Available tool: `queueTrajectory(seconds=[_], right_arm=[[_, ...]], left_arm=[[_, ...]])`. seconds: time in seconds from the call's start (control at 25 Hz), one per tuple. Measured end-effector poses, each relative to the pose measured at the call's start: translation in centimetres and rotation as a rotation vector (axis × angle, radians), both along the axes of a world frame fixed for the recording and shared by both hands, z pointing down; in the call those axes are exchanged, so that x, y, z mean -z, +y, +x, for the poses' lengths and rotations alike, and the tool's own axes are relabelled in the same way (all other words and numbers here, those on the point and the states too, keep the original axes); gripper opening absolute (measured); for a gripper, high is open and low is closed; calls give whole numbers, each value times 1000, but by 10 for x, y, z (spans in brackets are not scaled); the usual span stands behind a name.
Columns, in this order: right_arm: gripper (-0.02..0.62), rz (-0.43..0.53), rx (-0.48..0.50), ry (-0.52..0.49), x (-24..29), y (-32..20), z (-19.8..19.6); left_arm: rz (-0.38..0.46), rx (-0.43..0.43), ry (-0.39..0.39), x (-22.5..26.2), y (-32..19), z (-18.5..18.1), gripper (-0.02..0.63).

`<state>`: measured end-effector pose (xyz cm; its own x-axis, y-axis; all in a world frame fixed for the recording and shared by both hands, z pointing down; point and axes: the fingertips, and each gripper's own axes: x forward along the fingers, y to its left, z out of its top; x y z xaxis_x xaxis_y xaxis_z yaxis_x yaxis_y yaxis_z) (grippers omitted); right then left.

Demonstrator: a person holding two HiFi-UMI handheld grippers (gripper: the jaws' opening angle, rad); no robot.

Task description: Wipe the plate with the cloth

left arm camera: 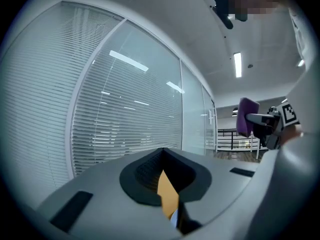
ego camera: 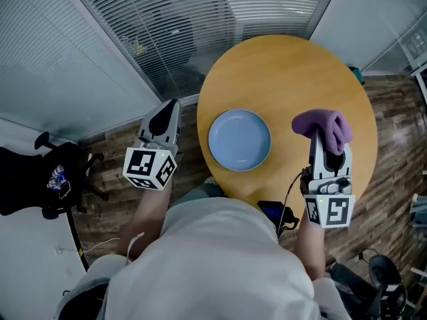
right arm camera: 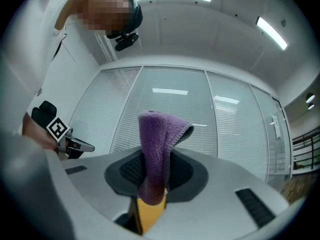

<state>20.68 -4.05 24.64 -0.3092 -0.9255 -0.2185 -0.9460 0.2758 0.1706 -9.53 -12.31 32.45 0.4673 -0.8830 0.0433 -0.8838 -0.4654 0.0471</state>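
Well, as I judge it, the wiping itself has not started, and only the taking of the cloth is done. My right gripper [ego camera: 325, 144] has its jaws closed on the purple cloth [ego camera: 321, 125]. In the right gripper view the cloth [right arm camera: 156, 146] stands up between the jaws, its top folds over to one side, and behind it I see only window blinds and ceiling. So I believe the cloth is in the air and does not press on anything.

The blue plate [ego camera: 239, 139] lies on the round wooden table [ego camera: 287, 72], near the edge on my side. It is to the left of the cloth and apart from it. Its surface looks plain and even; I cannot tell from here whether it is dirty.

My left gripper [ego camera: 167, 115] hangs beside the table, over the floor, and it does not touch the plate. In the left gripper view its jaws are almost together, with only a thin gap that shows a strip of the table, and nothing is held between them.

What is left, in my opinion, is nearly everything: bring the cloth across onto the plate, press it down and rub over the surface.
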Motion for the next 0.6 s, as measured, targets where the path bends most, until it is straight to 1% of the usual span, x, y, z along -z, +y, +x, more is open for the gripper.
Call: queueTrajectory(seconds=[0.12,0.2,0.48,0.6], right_arm=[[89,10,-2,-1,4,5,-1],[89,16,-15,-6,5,7,3],[89,28,-46,-37,0,5,19],[89,19,-49,-31,-7,5,18]], left_arm=[[21,-10,-21,9,12,1,12],[23,-7,-20,12,17,1,12],[-10,-7,-11,7,20,4,12],[-19,-4,-11,5,24,3,12]])
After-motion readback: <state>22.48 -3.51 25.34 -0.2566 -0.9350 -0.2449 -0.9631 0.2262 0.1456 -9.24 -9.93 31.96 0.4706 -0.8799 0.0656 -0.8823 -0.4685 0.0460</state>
